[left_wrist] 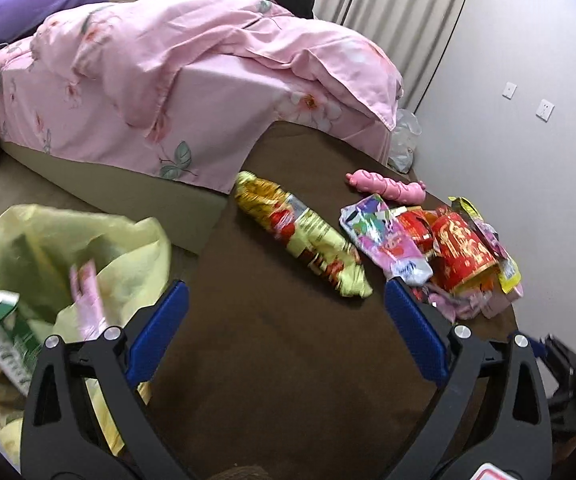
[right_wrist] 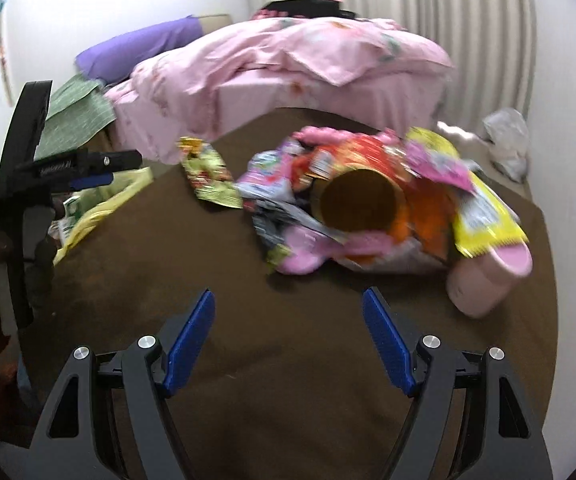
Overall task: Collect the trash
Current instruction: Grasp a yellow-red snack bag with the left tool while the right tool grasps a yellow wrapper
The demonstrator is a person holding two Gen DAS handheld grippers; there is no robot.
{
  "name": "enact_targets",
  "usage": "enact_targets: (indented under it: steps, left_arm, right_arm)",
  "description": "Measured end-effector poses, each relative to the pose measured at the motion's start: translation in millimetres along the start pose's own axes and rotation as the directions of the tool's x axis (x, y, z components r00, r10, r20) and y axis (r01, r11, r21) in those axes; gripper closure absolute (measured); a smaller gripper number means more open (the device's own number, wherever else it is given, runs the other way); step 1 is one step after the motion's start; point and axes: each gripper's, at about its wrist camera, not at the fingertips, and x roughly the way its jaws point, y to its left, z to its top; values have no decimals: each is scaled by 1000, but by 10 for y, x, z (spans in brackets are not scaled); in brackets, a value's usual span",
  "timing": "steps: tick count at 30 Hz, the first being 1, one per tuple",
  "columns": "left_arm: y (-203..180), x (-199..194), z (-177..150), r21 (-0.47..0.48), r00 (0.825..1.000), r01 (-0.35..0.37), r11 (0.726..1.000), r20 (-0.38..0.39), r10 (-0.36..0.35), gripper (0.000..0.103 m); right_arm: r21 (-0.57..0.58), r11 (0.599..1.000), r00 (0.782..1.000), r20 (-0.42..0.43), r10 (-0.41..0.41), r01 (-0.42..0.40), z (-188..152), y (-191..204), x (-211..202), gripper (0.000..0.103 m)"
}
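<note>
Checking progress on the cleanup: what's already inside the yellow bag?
In the yellow bag, a pink wrapper and a green-and-white package show near the opening. The bag's folds hide anything deeper. More wrappers lie on the brown table.

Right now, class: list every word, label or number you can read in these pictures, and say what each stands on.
None can be read for certain.
Red cup: gold characters, too blurred.
Long yellow-green wrapper: print too small.
Green-and-white carton in the yellow bag: print blurred.
Left gripper: white lettering, too small.

Soft even indoor light, strong fisheye bending, dark corners, right wrist view motion-blurred
</note>
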Motion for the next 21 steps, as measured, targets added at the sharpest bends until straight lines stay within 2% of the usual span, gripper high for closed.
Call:
enact_targets:
  steps: [4, 8, 10, 13, 16, 18, 21]
  left_arm:
    - [-224, 178, 124, 45, 1000, 9, 999, 0, -9, 11]
    - [-570, 255, 201, 121, 995, 93, 988, 6, -95, 11]
    - [-711, 274, 219, 146, 991, 129, 981, 7, -131, 11]
    - [-860, 308, 212, 156, 990, 133, 979, 16, -137, 11]
    - [-886, 323, 140, 147, 990, 141, 979, 10, -144, 11]
    - [-865, 318, 86, 146, 990, 138, 979, -3, -140, 11]
    - [-739, 273, 40, 128, 994, 113, 985, -1, -114, 11]
  right_arm:
    - [44, 996, 997, 25, -77, 75, -82, -226, -46, 31]
    - [37, 984, 979, 99, -180, 177, 31, -424, -185, 31]
    - [40, 981, 973, 130, -191, 187, 163, -552, -239, 31]
    - [31, 986, 971, 168, -169, 167, 487, -738, -200, 31]
    - [21, 989, 979, 142, -147, 146, 819, -944, 28, 31]
    - [44, 994, 990, 90, -106, 102, 1059, -1137, 302, 31]
    - [61, 994, 996, 4, -93, 92, 1264, -1279, 693, 38]
